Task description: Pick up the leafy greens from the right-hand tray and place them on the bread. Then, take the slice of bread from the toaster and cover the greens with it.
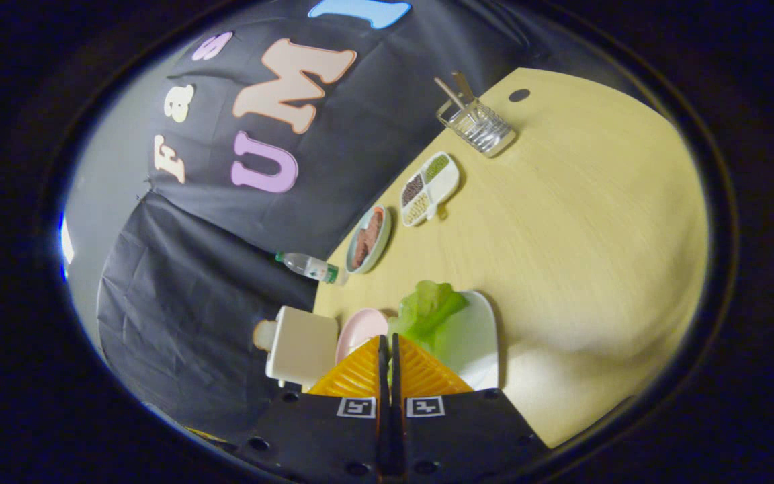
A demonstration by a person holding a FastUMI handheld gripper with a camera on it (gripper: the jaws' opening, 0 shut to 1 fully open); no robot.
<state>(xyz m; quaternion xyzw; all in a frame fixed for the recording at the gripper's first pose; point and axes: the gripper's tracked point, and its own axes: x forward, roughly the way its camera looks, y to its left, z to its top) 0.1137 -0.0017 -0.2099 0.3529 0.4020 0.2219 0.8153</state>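
Left to right: a cream box-shaped toaster (302,346) holding a bread slice (265,334), a round pink plate (360,331), then crinkled green lettuce (427,312) rising from the pinched-together gripper (388,349), over a white square tray (478,333).

Closed gripper (388,349) fingers cover lower edge of ruffled green lettuce leaf (427,312) and near rim of round pink plate (359,329); leaf contact unclear. Grains in divided white dish (451,180), far beyond fingers, too small to identify.
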